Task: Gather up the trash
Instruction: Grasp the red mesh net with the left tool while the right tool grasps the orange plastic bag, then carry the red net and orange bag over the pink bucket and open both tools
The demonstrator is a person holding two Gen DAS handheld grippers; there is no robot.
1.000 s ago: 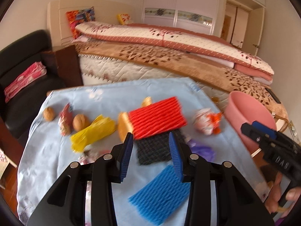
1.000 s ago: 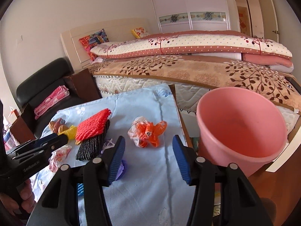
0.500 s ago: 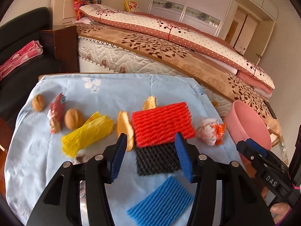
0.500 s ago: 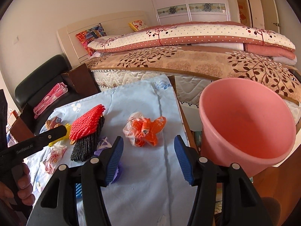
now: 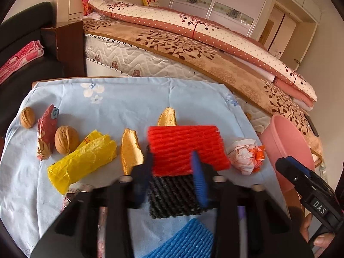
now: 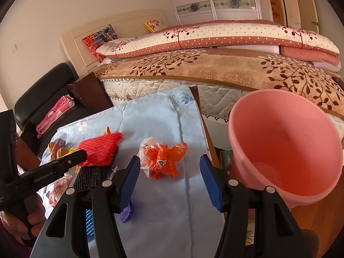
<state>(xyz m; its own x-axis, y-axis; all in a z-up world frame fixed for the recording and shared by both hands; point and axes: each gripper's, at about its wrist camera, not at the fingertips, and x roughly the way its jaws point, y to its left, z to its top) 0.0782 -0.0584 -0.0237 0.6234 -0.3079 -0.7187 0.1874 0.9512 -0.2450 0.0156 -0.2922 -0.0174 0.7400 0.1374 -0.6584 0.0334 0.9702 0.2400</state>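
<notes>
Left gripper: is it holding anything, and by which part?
The left gripper has just been closing its jaws over the near edge of the red foam net; whether it grips yet cannot be told.

Home bedroom, made bed (image 6: 215, 68) with floral quilts, patterned pillow (image 6: 100, 38), sliding-door wardrobe (image 6: 215, 0), black armchair (image 6: 43, 99)

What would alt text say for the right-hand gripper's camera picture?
The open right gripper points at a crumpled orange-and-white wrapper on a pale blue cloth, with a pink bucket just to the right. Red foam netting lies left, near the left gripper; a bed fills the background.
</notes>
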